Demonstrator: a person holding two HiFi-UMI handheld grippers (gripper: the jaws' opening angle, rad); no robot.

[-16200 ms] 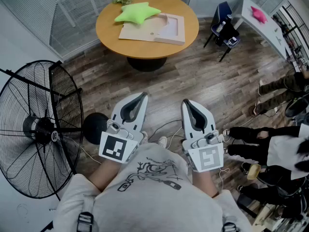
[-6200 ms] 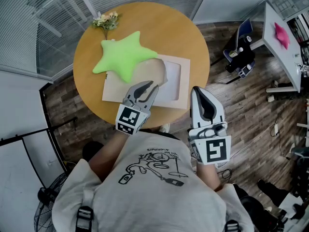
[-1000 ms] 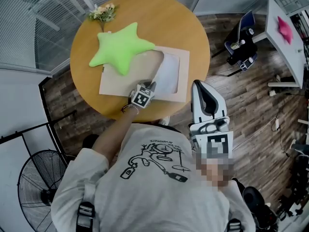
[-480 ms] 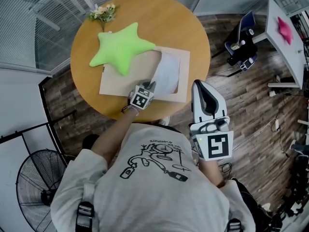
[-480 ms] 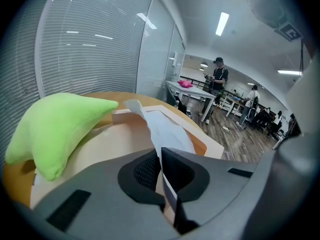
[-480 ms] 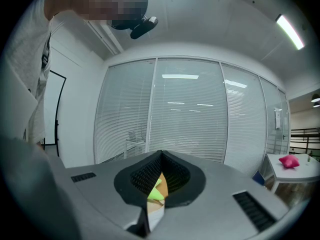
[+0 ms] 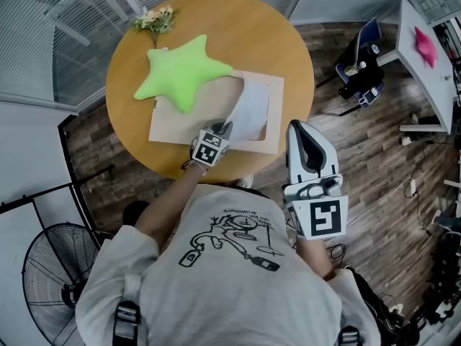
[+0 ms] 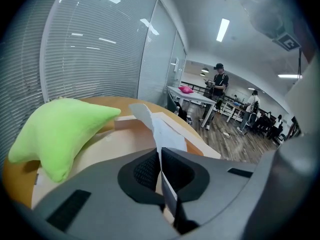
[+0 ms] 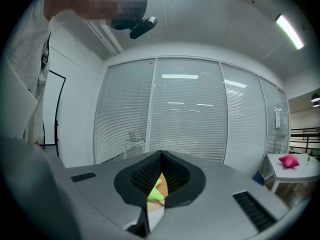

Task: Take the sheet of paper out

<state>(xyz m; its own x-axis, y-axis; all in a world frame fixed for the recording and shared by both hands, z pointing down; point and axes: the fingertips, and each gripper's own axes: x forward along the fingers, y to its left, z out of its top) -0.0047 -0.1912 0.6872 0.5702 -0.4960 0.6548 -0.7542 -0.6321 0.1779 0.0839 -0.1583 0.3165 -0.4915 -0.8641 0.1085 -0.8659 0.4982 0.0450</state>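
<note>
A white sheet of paper (image 7: 251, 110) lies partly in a shallow beige frame (image 7: 180, 121) on the round wooden table (image 7: 238, 27). Its near edge is raised and curled. My left gripper (image 7: 225, 128) is shut on that edge. In the left gripper view the sheet (image 8: 162, 134) stands up between the closed dark pads of the left gripper (image 8: 160, 159). My right gripper (image 7: 301, 125) hangs off the table's near right edge, shut and empty. In the right gripper view its jaws (image 9: 160, 156) meet, with a sliver of green showing through the gap below.
A green star pillow (image 7: 184, 74) rests on the frame's far left corner, next to a small flower bunch (image 7: 155, 19). A standing fan (image 7: 50, 272) is at the lower left. A dark chair (image 7: 360, 67) and a white desk (image 7: 425, 63) stand at the right. People (image 8: 218, 81) stand far back.
My left gripper has risen a little with the sheet, and the sheet's near edge stands higher out of the frame. The right gripper has kept still.
</note>
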